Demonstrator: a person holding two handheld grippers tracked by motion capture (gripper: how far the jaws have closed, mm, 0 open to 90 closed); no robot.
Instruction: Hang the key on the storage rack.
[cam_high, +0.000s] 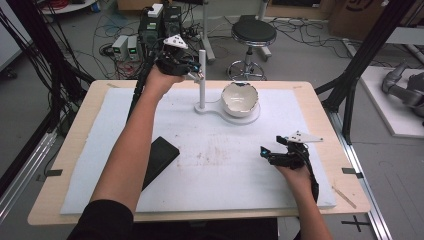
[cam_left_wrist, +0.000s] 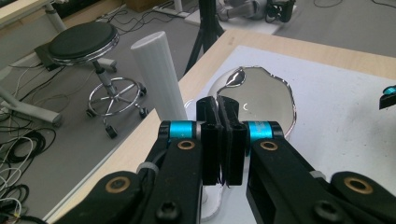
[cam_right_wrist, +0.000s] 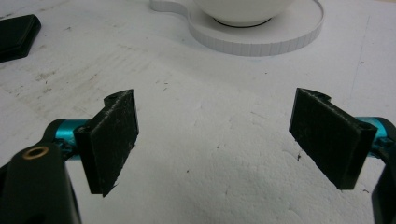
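A white bowl (cam_high: 240, 98) with a shiny, uneven rim sits on a round white base (cam_high: 252, 117) that also carries an upright white post (cam_high: 202, 75). My left gripper (cam_high: 196, 67) is raised at the far side of the table, right beside the post's top. Its jaws are shut with nothing visible between them. In the left gripper view the shut gripper (cam_left_wrist: 218, 105) points at the bowl (cam_left_wrist: 261, 93), with the post (cam_left_wrist: 159, 74) just to its left. My right gripper (cam_high: 270, 151) rests low over the mat at the right, open and with nothing in it (cam_right_wrist: 215, 140). The bowl (cam_right_wrist: 243, 9) and base (cam_right_wrist: 261, 37) lie ahead of it.
A flat black object (cam_high: 161, 156) lies on the white mat (cam_high: 215, 165) under my left forearm, also seen far left in the right gripper view (cam_right_wrist: 16, 35). A stool (cam_high: 253, 32) and cables stand on the floor beyond the table's far edge.
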